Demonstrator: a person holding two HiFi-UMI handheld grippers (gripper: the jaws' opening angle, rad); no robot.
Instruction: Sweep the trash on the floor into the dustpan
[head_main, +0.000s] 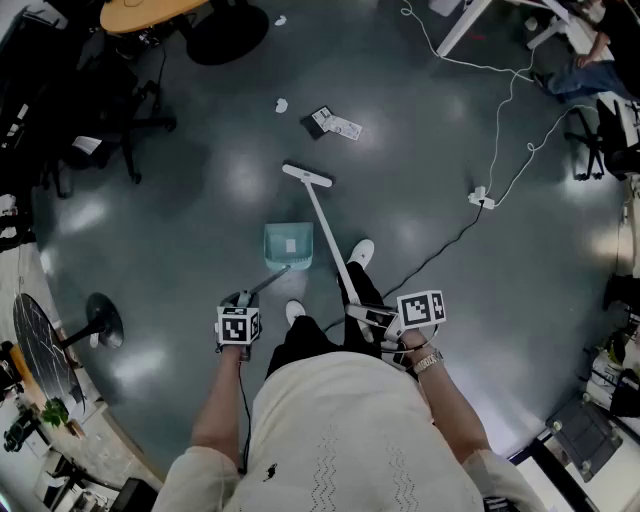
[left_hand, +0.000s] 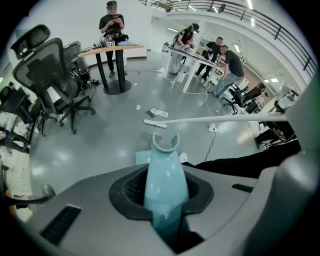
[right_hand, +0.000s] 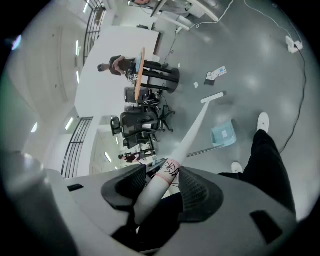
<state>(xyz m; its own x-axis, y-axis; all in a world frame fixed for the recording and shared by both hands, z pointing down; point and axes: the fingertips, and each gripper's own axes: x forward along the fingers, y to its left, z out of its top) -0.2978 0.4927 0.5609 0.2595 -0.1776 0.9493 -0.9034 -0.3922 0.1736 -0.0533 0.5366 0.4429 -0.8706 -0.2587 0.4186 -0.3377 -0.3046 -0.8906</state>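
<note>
Grey glossy office floor (head_main: 180, 180) fills the head view. Teal dustpan (head_main: 288, 245) sits flat on it just ahead of the person's white shoes (head_main: 361, 252). White broom (head_main: 325, 225) runs past the pan's right side, with its head beyond the pan. Trash lies well ahead of the broom head: a flat printed packet (head_main: 335, 123), print too small to read, and a crumpled paper bit (head_main: 282, 104) near it. Left gripper (head_main: 243, 302) is on the dustpan's long handle, right gripper (head_main: 368, 318) on the broom stick. Each carries a cube with black square markers. Power strip (head_main: 482, 198) with white cable lies off to the right.

Left gripper view: fingers (left_hand: 131, 189) closed narrow around the teal dustpan handle, its C-shaped clip end poking out past them. People stand at a tall worktop (left_hand: 117, 47) behind, with a black office chair (left_hand: 50, 85) at left.

Right gripper view: fingers (right_hand: 200, 192) clamped on the white broom stick. A red band and a black scribble sit on the stick right at the fingers, not legible.
</note>
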